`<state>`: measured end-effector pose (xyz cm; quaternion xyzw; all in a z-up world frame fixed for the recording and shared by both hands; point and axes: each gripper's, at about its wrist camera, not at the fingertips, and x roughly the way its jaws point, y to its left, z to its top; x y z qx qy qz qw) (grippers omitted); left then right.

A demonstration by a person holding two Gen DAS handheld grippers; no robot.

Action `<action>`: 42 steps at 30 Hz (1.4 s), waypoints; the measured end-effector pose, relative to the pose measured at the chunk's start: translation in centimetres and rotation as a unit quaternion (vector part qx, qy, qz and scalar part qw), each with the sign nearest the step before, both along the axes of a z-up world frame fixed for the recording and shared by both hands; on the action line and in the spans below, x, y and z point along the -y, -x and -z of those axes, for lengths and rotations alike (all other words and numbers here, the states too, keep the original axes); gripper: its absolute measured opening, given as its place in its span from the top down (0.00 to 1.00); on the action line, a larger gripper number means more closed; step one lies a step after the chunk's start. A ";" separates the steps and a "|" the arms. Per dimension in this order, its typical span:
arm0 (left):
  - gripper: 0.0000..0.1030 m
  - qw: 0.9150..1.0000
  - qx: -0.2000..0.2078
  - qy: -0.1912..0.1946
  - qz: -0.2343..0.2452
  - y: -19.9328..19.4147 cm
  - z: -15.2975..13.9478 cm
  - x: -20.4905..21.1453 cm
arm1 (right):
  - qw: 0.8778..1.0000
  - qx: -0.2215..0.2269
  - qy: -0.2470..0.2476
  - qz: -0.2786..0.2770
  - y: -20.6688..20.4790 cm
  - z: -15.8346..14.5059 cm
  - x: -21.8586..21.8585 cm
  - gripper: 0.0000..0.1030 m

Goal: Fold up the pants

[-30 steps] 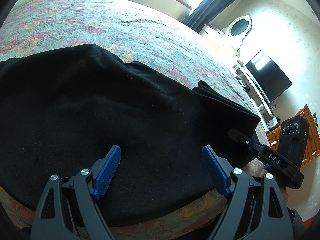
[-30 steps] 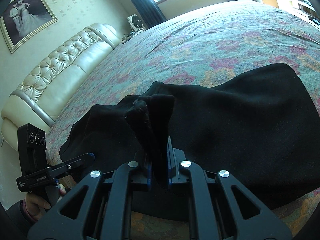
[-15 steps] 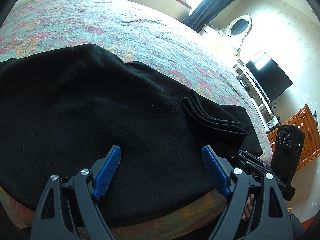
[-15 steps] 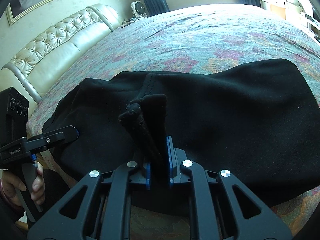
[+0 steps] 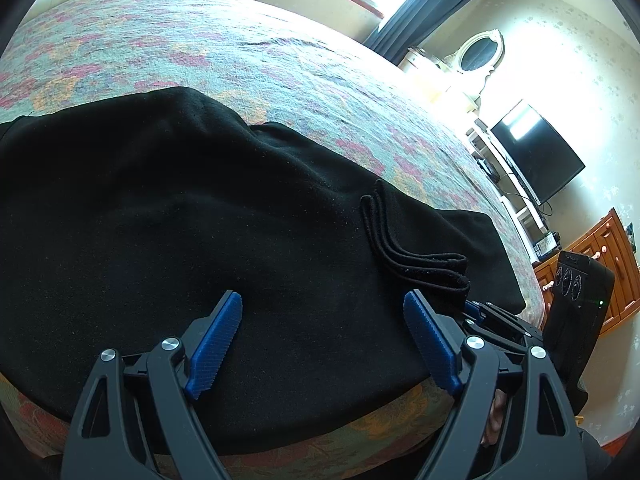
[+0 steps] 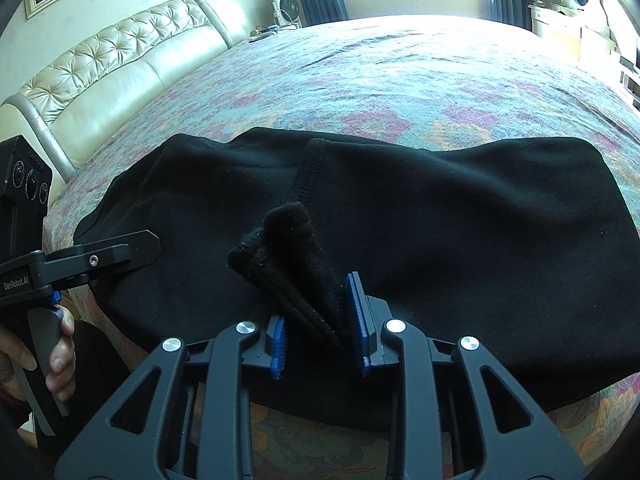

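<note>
Pants (image 6: 440, 216) lie black on the bed (image 6: 400, 80). Left gripper (image 5: 324, 340) hangs spread wide. Right gripper (image 6: 318, 320) has just been opening, bunched hem (image 6: 280, 248) loose between its fingers (image 6: 356, 312).

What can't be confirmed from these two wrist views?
- Left view: the pants run off the left edge; their full extent is cut off.
- Right view: the bunched hem sits between the right gripper fingers; contact is unclear, black on black.
- How many layers are folded: indistinguishable.
</note>
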<state>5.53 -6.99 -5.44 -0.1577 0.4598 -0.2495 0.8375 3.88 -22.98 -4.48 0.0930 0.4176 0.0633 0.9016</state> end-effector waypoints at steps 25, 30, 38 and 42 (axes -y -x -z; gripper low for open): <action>0.20 0.999 -0.014 0.030 -0.026 -0.6 -1.2 -2.0 | 0.999 -0.003 0.013 -0.048 1.0 -0.5 -4.1 0.49; 0.20 0.998 -0.005 0.038 -0.046 -0.6 -2.6 -5.1 | 0.997 0.001 0.031 -0.071 1.3 -0.7 -5.8 0.39; 0.20 0.993 0.007 0.032 -0.111 0.0 -3.6 -12.8 | 0.995 0.002 0.031 -0.091 0.8 -0.7 -6.7 0.32; 0.20 0.985 -0.001 0.060 -0.161 1.0 -2.8 -17.8 | 0.996 0.018 0.016 -0.090 0.9 -1.5 -6.7 0.32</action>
